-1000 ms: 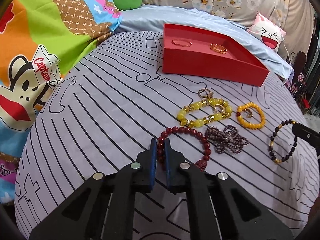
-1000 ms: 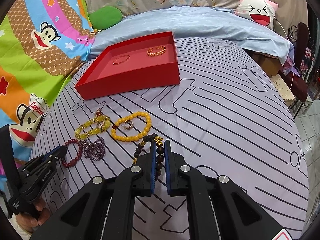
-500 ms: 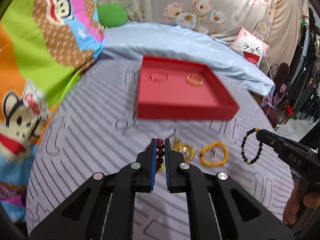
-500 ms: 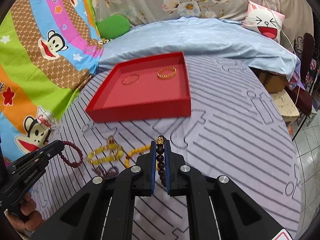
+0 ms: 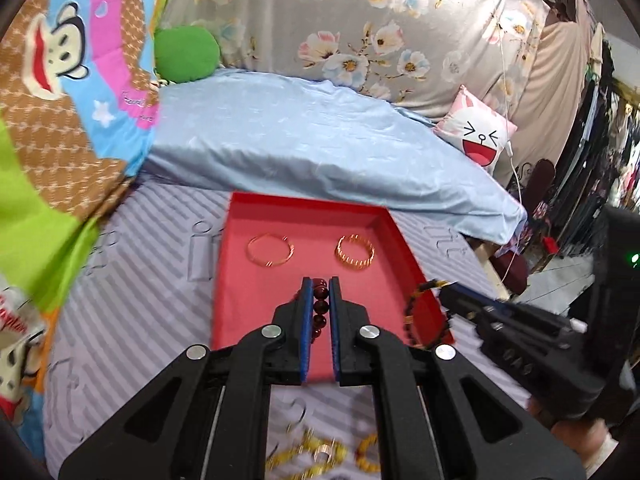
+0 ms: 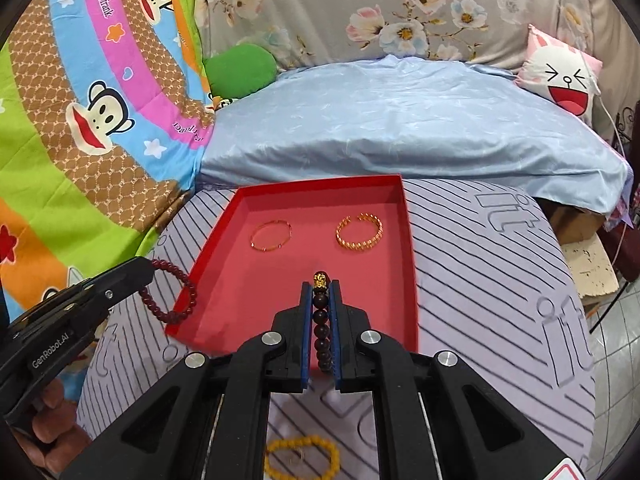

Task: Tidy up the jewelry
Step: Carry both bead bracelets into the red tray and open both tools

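Note:
In the left wrist view my left gripper (image 5: 319, 284) is shut on a dark red bead bracelet (image 5: 320, 306), held above the near half of the red tray (image 5: 256, 304). The right gripper (image 6: 320, 286) is shut on a dark bead bracelet with a gold charm (image 6: 321, 330), also over the tray (image 6: 224, 316). A thin gold bangle (image 6: 271, 235) and a wide gold bangle (image 6: 359, 233) lie at the tray's far end. In the right wrist view the left gripper (image 6: 142, 270) dangles the red bracelet (image 6: 172, 298) over the tray's left rim. In the left wrist view the right gripper (image 5: 450, 292) hangs the dark bracelet (image 5: 408, 314) by the right rim.
Yellow bead bracelets (image 5: 320, 454) and a small ring lie on the striped sheet near me; one yellow bracelet (image 6: 302, 458) shows below the right gripper. A blue quilt (image 6: 400, 120) lies behind the tray. The bed's edge drops off at the right by a cardboard box (image 6: 584, 260).
Both grippers lifted their bracelets off the sheet and carried them forward over the red tray. The jewelry left on the sheet has slid to the bottom of both views.

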The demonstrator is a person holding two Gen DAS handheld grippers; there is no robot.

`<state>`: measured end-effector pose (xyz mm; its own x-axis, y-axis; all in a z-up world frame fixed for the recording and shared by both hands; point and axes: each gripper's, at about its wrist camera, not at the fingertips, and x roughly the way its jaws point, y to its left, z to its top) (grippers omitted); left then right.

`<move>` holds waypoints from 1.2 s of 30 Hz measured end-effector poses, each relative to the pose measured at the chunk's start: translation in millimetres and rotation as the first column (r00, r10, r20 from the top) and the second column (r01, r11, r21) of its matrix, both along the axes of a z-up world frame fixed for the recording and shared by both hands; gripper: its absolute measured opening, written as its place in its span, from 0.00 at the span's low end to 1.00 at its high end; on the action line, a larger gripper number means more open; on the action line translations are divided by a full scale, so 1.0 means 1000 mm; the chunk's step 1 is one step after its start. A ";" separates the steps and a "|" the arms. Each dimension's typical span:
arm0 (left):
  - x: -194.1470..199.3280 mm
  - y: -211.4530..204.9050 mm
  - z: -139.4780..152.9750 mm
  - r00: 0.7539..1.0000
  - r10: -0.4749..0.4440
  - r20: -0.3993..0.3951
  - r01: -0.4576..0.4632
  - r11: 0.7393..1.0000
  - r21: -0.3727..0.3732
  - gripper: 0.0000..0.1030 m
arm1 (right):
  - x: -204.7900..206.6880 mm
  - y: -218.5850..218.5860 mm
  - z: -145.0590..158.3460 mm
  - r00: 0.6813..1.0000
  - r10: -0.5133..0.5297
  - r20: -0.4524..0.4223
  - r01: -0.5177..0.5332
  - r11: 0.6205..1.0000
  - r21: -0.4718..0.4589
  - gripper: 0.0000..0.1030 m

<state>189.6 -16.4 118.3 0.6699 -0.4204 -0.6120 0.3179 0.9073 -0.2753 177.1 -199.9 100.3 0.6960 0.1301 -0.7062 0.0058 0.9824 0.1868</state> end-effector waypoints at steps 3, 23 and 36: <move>0.026 -0.006 -0.007 0.999 -0.025 -0.025 0.024 0.999 -0.037 0.07 | 0.026 -0.001 -0.009 1.000 0.012 -0.029 -0.011 0.999 0.042 0.07; 0.095 -0.014 -0.091 0.991 0.053 -0.120 -0.033 0.985 0.168 0.08 | 0.085 -0.011 -0.073 0.989 -0.062 -0.134 0.052 0.996 -0.070 0.12; 0.073 0.004 -0.057 0.992 0.127 -0.024 -0.121 0.978 0.168 0.35 | 0.048 -0.010 -0.030 0.998 -0.062 -0.030 0.059 0.996 -0.074 0.29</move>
